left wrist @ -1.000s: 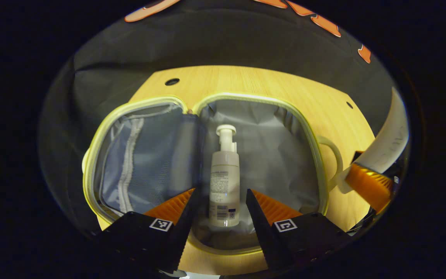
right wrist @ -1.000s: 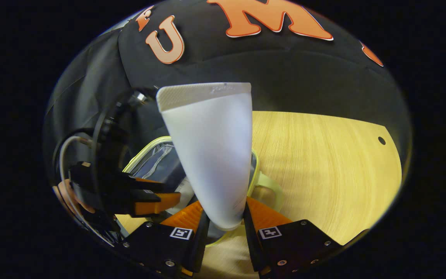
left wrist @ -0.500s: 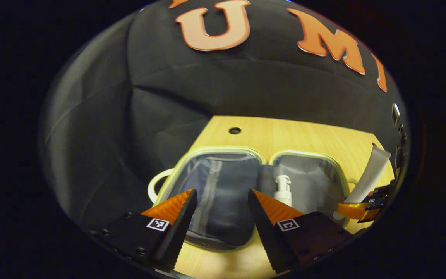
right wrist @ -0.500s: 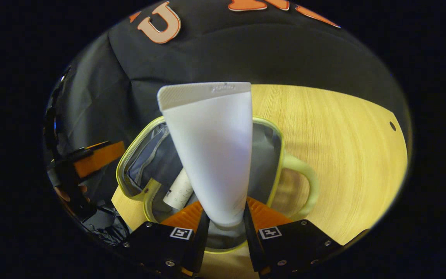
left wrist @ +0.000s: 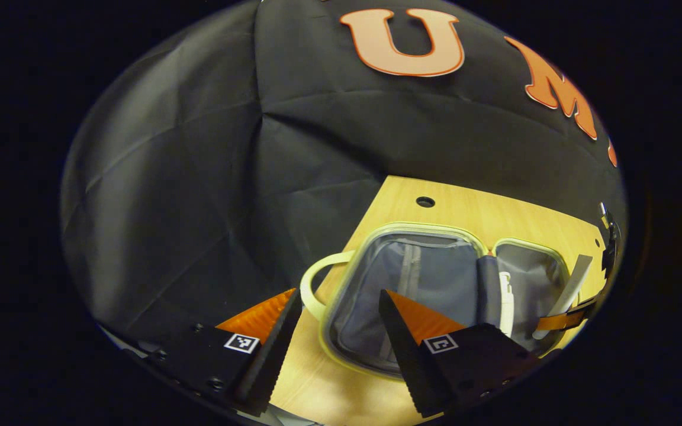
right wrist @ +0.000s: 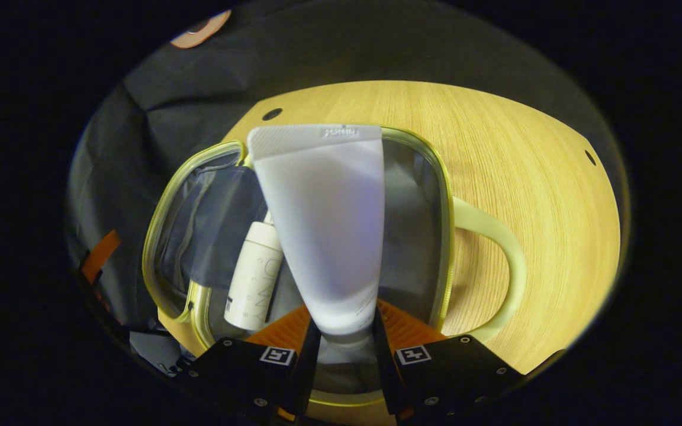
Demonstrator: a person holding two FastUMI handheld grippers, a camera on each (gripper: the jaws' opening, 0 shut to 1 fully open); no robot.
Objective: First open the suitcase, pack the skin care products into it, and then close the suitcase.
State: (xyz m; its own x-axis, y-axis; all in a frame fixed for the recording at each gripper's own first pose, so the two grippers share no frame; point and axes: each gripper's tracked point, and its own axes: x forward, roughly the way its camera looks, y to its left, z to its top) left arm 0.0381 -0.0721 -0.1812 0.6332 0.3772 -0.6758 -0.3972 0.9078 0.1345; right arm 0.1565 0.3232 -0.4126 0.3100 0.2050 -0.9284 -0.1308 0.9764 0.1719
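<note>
The small suitcase (right wrist: 444,195) lies open on the wooden table (right wrist: 542,177), with a pale yellow-green rim and grey lining. A white pump bottle (right wrist: 254,277) lies in its right half. My right gripper (right wrist: 344,331) is shut on a white squeeze tube (right wrist: 326,219), held over that right half. In the left gripper view the suitcase (left wrist: 341,278) sits to the right, the bottle (left wrist: 505,299) and the tube (left wrist: 572,284) in its far half. My left gripper (left wrist: 338,313) is open and empty above the suitcase's left edge and handle (left wrist: 311,284).
The black cloth wall (left wrist: 228,148) stands close behind the table. Small round holes (right wrist: 271,113) mark the tabletop near its back edge. Bare wood (right wrist: 554,207) lies to the right of the suitcase, beside its right handle (right wrist: 510,260).
My left gripper has drawn back and swung left, away from the bottle lying in the suitcase. My right gripper has carried the tube over the open right half and tilted down.
</note>
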